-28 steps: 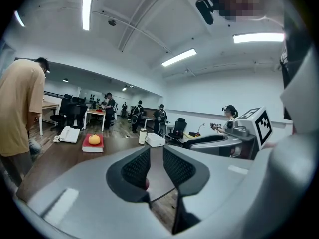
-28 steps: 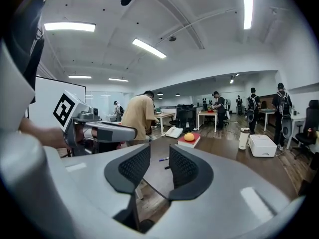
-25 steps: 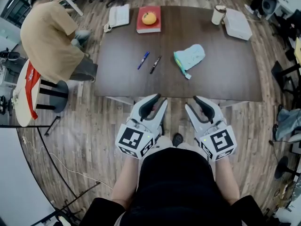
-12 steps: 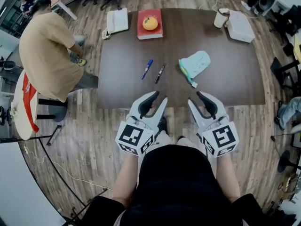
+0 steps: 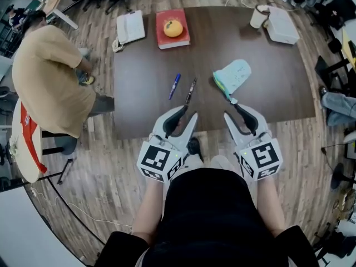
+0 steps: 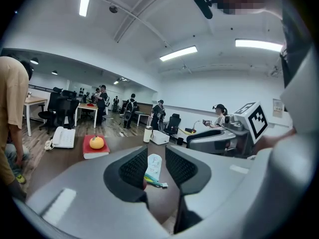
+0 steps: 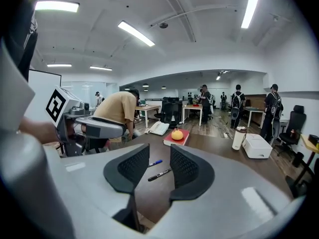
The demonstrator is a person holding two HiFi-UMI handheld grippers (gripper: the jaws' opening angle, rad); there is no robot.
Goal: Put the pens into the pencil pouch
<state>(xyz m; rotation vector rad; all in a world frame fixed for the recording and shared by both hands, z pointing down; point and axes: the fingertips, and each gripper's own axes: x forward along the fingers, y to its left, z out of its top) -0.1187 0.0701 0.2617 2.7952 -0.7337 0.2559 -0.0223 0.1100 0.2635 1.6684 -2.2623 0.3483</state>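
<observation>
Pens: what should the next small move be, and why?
Probably ease the right gripper forward toward the black pen: its open, empty fingers frame that and the blue pen, while the left gripper's fingers, which have just been opening, empty, frame the pouch.

Wood floor (image 5: 83, 166) — office desks (image 6: 85, 106) (striplights (image 6: 178, 53) overhead).

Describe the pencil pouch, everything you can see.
The pencil pouch is a pale mint, soft fabric-looking bag with a green and yellow strip along one long edge and a small white tab at its near end. It lies flat, at an angle, on the dark table, right of the black pen and apart from it. Only the table touches it. Open or zipped: cannot tell.
</observation>
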